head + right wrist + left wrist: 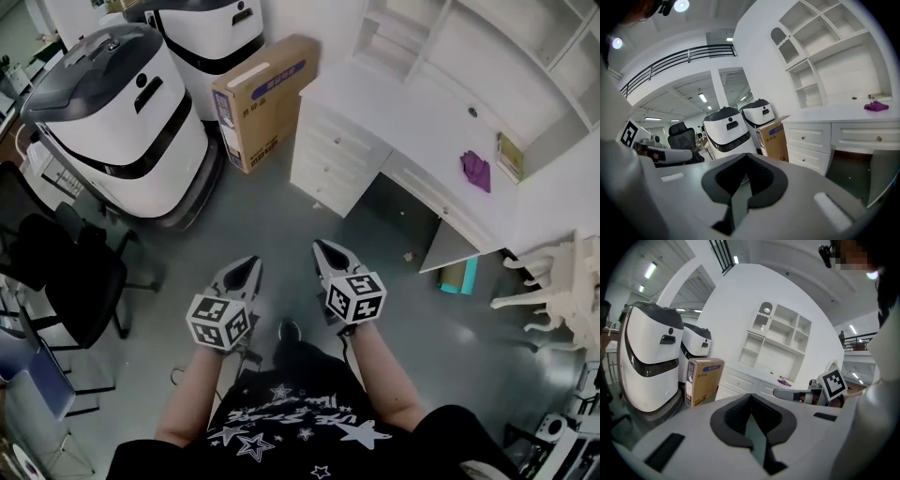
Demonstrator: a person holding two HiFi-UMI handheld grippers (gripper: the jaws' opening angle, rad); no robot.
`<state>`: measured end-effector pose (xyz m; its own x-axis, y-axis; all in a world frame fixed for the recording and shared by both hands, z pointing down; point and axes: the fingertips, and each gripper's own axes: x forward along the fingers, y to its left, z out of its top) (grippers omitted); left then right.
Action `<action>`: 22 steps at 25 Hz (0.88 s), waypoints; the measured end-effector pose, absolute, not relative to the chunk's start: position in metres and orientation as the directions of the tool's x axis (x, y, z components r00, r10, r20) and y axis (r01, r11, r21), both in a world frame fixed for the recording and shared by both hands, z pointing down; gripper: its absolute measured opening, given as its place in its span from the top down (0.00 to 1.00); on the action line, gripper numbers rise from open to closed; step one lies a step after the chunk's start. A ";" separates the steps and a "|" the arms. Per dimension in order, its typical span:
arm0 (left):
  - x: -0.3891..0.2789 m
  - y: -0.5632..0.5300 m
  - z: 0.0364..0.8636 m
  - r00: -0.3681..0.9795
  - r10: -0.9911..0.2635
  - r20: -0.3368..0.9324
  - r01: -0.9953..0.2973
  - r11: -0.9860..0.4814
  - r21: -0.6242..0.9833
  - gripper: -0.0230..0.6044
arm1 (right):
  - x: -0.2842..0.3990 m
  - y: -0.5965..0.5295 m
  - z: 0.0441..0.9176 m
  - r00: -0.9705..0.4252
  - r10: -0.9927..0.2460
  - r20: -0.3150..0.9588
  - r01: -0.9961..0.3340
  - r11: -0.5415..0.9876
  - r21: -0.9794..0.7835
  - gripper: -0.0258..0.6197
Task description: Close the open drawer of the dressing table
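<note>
- Room: grey floor [281, 216]; white bench [394, 122] at upper right, cardboard box [262, 98] just beside it.
- Open drawer [452, 246] projects from the bench, right of centre.
- Left claw [249, 266] and right claw [324, 249]: jaws fully together, empty, over the floor, apart from the bench.

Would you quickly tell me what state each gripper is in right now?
Left gripper: closed, holding nothing.
Right gripper: closed, holding nothing.

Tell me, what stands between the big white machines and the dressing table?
A brown cardboard box stands there, close beside the dressing table. The head view shows it best.
</note>
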<state>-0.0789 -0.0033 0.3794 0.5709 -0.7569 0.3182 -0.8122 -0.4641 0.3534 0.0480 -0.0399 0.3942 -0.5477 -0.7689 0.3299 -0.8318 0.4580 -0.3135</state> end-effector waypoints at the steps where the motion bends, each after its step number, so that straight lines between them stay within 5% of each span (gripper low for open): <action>1: -0.086 0.004 0.377 0.564 -0.763 0.315 -0.816 -0.458 0.352 0.95 | 0.043 -0.035 0.391 -0.546 -0.772 0.325 -0.833 0.459 -0.308 0.96; 22: -0.144 0.185 0.355 0.548 -0.805 0.229 -0.819 -0.460 0.342 0.95 | -0.015 0.142 0.366 -0.554 -0.781 0.290 -0.832 0.502 -0.237 0.96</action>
<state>-0.1443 0.1846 0.3551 0.5476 -0.8049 0.2287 -0.8193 -0.4603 0.3420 -0.0151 0.1417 0.3663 -0.5538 -0.7806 0.2899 -0.8318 0.5022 -0.2366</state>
